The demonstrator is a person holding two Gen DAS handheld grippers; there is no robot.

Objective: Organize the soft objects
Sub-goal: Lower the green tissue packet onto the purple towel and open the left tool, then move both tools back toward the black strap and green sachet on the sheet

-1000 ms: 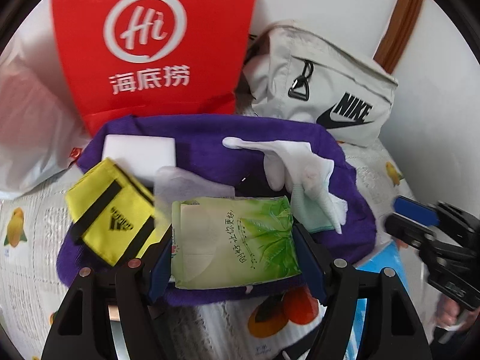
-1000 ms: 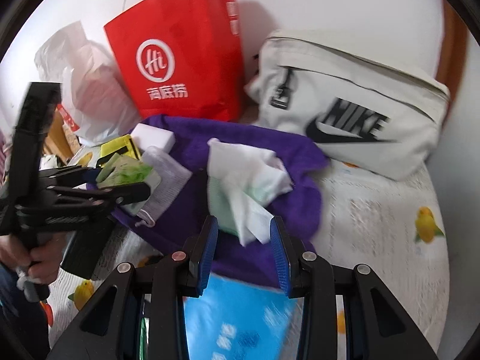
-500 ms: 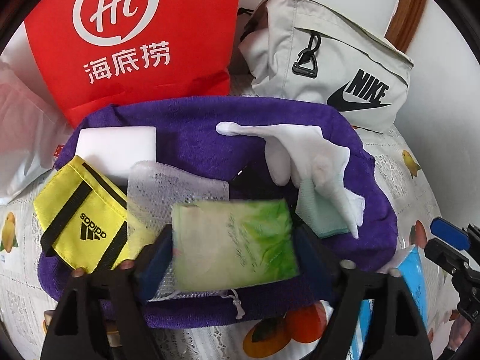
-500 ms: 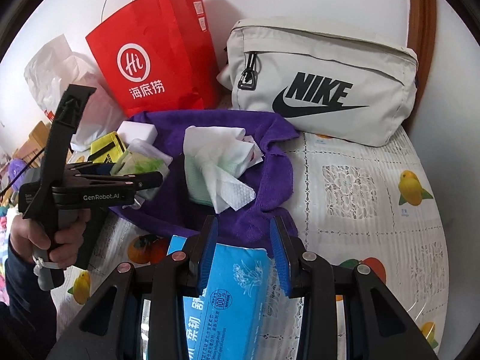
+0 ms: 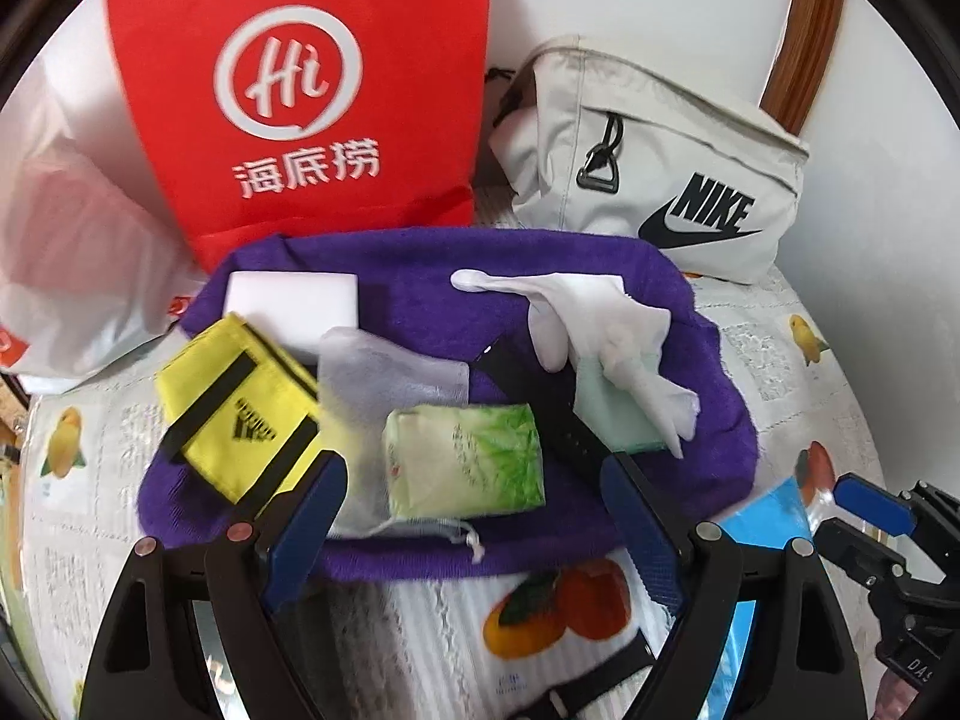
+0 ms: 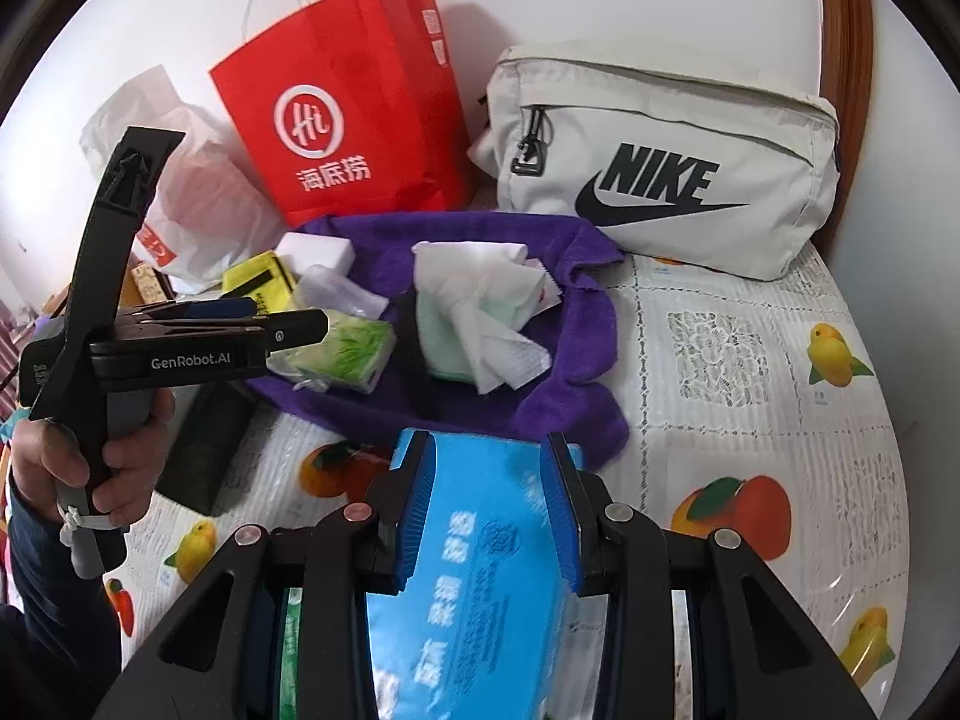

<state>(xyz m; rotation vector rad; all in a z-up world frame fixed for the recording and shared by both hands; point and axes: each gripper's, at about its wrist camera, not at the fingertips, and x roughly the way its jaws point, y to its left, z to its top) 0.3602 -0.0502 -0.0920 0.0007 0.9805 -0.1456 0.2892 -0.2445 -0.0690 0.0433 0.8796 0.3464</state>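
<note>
A purple towel lies on the table and bears several soft things. A green tissue pack lies on it, over a white mesh pouch. My left gripper is open and empty, its fingers just short of the pack. A yellow Adidas pouch, a white sponge block and crumpled white tissues also lie on the towel. My right gripper is shut on a blue tissue pack, near the towel's front edge.
A red paper bag and a beige Nike bag stand behind the towel by the wall. A white plastic bag lies at the left. A black strap lies on the towel.
My left gripper let go of the green tissue pack on the towel, opened and drew back. My right gripper closed on the blue tissue pack, which now sits deeper between its fingers.
</note>
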